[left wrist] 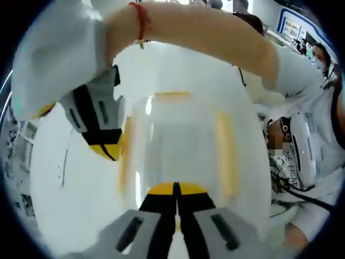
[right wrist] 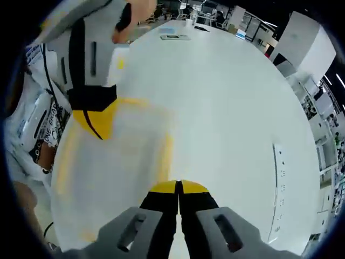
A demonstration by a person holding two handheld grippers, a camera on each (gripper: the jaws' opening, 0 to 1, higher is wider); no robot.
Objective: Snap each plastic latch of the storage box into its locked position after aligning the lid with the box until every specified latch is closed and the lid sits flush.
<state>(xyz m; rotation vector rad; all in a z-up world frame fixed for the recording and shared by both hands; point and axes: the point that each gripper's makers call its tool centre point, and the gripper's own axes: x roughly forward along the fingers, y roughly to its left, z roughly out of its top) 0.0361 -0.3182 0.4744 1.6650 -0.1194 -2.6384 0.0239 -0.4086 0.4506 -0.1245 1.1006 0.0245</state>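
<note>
My left tool [left wrist: 176, 190] has its jaws pressed together with nothing between them, hanging just above the storage box [left wrist: 178, 145], which sits on the white counter [left wrist: 59, 178]. My right tool [right wrist: 178, 189] is likewise drawn together on nothing, low over the lid [right wrist: 113, 162] near one edge.

The box looks like thin clear plastic with yellow latches [left wrist: 225, 148] along its sides: light, I judge, a little flexible in the walls, and slick on top, so it will likely skate on the smooth counter if I push sideways. I'd steady it by pressing down on the lid near a corner with one tool and work each latch by its free yellow edge with the other, pushing toward the wall until it clicks. The latch hinges are probably the weak spot.

The left gripper view shows my right tool [left wrist: 105, 145] beside the box's far corner, my forearm crossing above, and a seated person in white. The right gripper view shows the long open counter [right wrist: 226, 108] beyond, with a few small items [right wrist: 175, 35] at its far end, and my left tool [right wrist: 94, 121] over the lid.
</note>
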